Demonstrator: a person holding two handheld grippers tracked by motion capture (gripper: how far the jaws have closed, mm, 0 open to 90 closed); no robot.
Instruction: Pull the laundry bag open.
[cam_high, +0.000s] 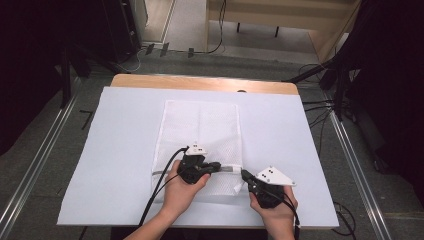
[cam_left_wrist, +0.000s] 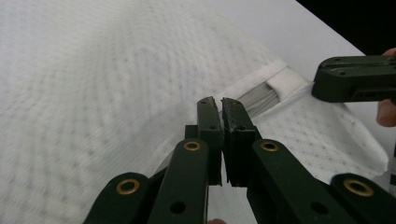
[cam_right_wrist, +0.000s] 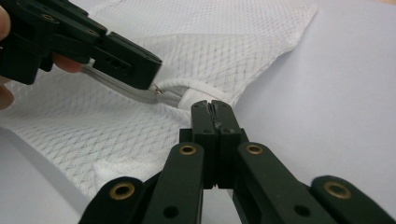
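Note:
A white mesh bag (cam_high: 200, 125) lies flat on a pale sheet (cam_high: 120, 150), and a grey zipper (cam_high: 229, 169) runs across its near end. My left gripper (cam_high: 218, 165) points right along the zipper. Its jaws are shut (cam_left_wrist: 220, 103) on a small metal zipper pull (cam_right_wrist: 158, 91). My right gripper (cam_high: 245, 174) points left from the bag's right edge. It is shut (cam_right_wrist: 213, 105) with its tips on the white fabric tab (cam_right_wrist: 192, 97) at the zipper's end, seemingly pinching it. The two grippers' tips are a short way apart, with the zipper (cam_left_wrist: 259, 98) between them.
The sheet covers a wooden table whose back edge (cam_high: 200, 82) shows bare. Metal floor rails (cam_high: 40, 150) run along both sides. Cables and dark stands (cam_high: 340, 85) crowd the right and far left.

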